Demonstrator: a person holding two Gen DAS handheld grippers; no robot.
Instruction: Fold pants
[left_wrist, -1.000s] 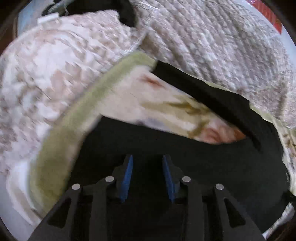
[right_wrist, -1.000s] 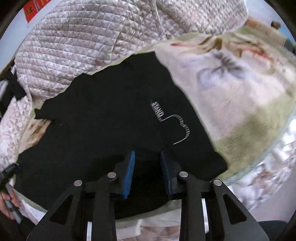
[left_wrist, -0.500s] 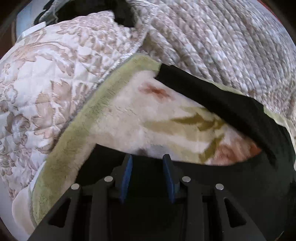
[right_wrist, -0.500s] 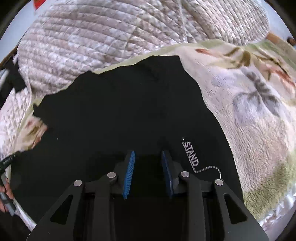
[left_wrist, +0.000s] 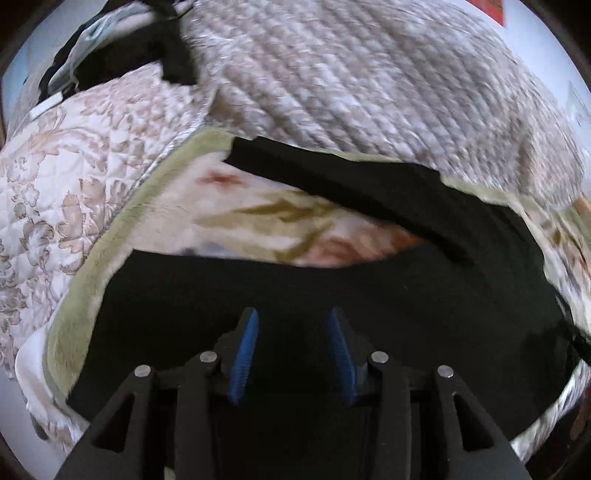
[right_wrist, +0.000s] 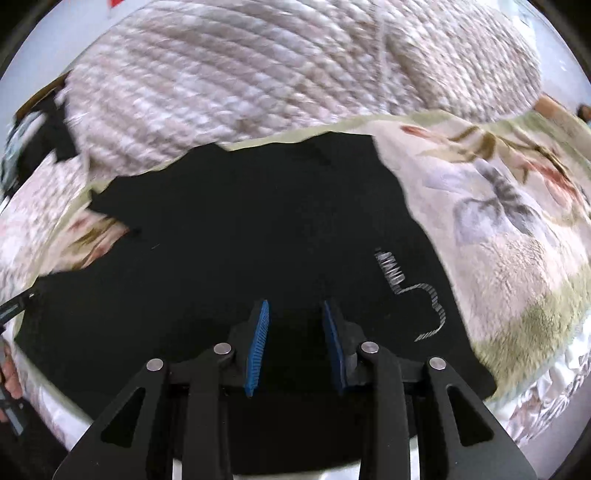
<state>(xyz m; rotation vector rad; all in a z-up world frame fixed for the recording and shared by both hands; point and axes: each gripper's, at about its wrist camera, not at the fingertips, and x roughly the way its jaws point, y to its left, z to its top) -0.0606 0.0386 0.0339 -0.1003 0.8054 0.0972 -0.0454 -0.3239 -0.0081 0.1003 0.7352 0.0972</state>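
Note:
Black pants lie spread on a floral fleece blanket. One leg runs across just ahead of my left gripper, and the other leg lies farther back. That gripper's jaws are opening over the near leg, and its blue pads stand apart with black cloth under the gap. In the right wrist view the pants fill the middle, with a white print to the right. My right gripper hovers low over them. Its jaws are opening too, and no fold is pinched between them.
A grey quilted cover is heaped behind the pants. A cream quilted spread lies at the left, with dark clothing at the far left corner. The blanket stretches right of the pants. A hand shows at the left edge.
The blue pads of both grippers stand wider apart than before. Both views have shifted across the pants, and the white print now sits farther right of the right gripper.

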